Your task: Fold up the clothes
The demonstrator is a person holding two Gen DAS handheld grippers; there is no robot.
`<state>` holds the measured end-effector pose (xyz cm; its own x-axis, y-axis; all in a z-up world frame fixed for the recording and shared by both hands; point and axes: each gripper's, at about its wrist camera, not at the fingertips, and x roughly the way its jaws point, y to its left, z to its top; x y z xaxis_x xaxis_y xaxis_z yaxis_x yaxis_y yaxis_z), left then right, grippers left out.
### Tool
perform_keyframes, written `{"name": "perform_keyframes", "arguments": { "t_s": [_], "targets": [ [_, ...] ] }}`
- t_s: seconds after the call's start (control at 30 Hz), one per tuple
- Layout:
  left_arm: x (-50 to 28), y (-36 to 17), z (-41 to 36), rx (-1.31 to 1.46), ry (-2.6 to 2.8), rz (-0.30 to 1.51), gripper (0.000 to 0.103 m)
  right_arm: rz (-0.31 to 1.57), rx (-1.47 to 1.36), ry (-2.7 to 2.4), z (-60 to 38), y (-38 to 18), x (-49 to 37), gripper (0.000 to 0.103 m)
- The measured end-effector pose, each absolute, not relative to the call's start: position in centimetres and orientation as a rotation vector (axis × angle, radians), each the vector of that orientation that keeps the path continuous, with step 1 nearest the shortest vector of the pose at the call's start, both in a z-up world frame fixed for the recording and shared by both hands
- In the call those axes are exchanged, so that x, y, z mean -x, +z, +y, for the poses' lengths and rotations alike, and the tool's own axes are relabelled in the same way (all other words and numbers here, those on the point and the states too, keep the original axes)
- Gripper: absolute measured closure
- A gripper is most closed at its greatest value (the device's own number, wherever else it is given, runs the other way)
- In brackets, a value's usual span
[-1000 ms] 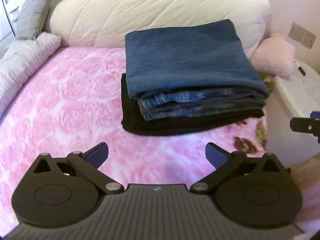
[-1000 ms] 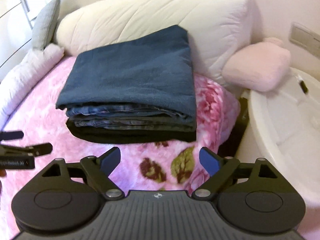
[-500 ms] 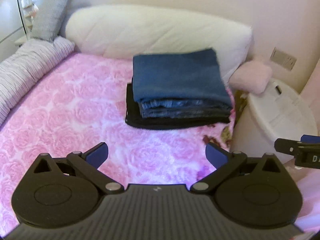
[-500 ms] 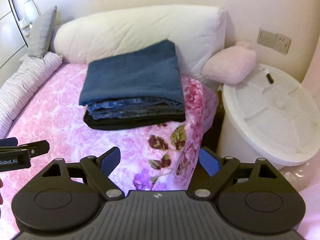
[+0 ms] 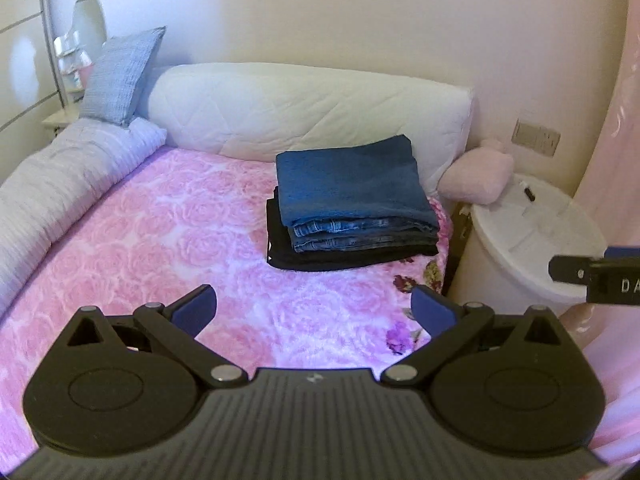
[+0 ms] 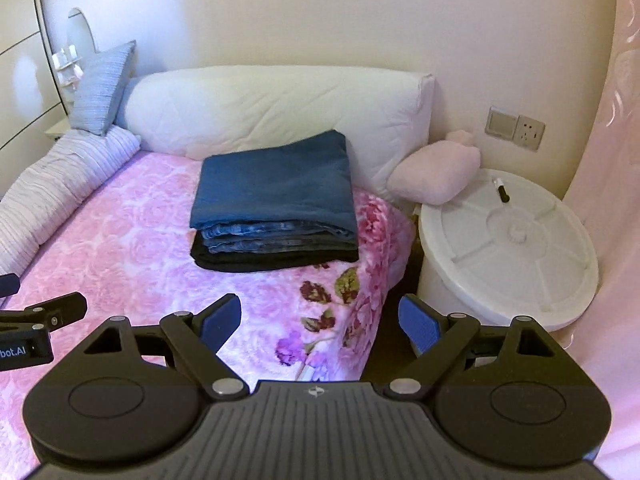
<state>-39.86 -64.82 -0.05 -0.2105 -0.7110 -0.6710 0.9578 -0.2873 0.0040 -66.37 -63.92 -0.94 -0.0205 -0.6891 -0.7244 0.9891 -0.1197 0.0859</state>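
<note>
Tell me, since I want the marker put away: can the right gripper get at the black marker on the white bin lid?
Probably yes. The right gripper is open and empty, and the marker lies exposed on the white bin lid, with only the pink cushion beside it.

The bedspread (image 5: 168, 240) is plush, fuzzy cloth. On it, the stack of clothes (image 6: 276, 204) has soft matt blue cloth on top, worn denim below, and flat black cloth at the bottom. The headboard cushion (image 5: 312, 112) is quilted white cloth. The tub lid (image 6: 520, 232) is smooth white plastic with a faint sheen. The left gripper (image 5: 314, 312) and right gripper (image 6: 320, 320) are matt black plastic with small shiny metal pins.
</note>
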Motion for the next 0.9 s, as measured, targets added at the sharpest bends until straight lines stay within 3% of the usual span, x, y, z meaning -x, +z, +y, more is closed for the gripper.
{"name": "perform_keyframes", "arguments": {
  "t_s": [0.9],
  "targets": [
    [38.8, 1.8, -61.8, -0.64, -1.753, 0.47, 0.001, 0.511, -0.706, -1.535, -60.3, 2.4, 64.4, 0.015]
  ]
}}
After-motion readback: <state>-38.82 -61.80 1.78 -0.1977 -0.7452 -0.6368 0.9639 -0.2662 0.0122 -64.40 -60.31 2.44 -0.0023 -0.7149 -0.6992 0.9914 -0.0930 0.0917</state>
